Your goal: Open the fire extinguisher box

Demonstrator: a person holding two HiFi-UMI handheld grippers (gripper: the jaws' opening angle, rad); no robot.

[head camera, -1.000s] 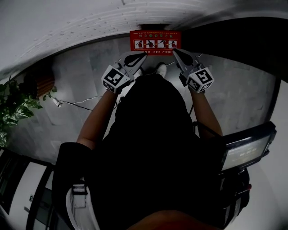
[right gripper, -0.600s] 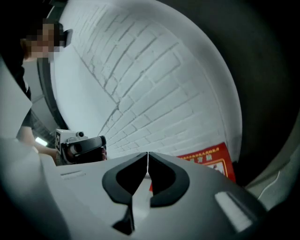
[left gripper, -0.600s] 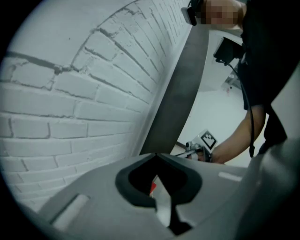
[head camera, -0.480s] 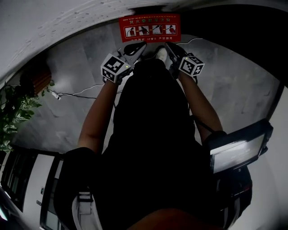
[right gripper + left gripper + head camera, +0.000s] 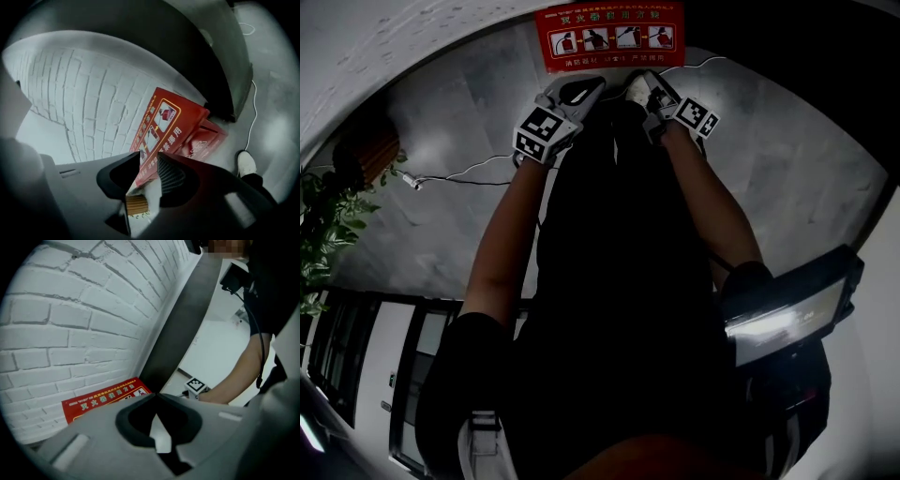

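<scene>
The red fire extinguisher box [image 5: 609,36] stands on the floor against a white brick wall, its lid printed with pictograms. Both grippers are held just short of its front edge, apart from it. My left gripper [image 5: 596,86] is shut, tips touching, with nothing between them; past its tips lies the red lid [image 5: 105,399]. My right gripper [image 5: 645,82] has its jaws opening. A narrow gap shows between them in the right gripper view [image 5: 150,155], and nothing is in it. The lid and front face of the box [image 5: 171,124] lie beyond that gap.
The person's white shoe [image 5: 247,163] stands close to the box. A white cable [image 5: 459,176] runs over the grey floor at left, with a potted plant [image 5: 323,225] beyond it. A lit screen device [image 5: 787,309] hangs at the person's right side.
Both grippers have reached closer to the box, which now sits higher in the head view. The right gripper has moved inward, towards the left one.
</scene>
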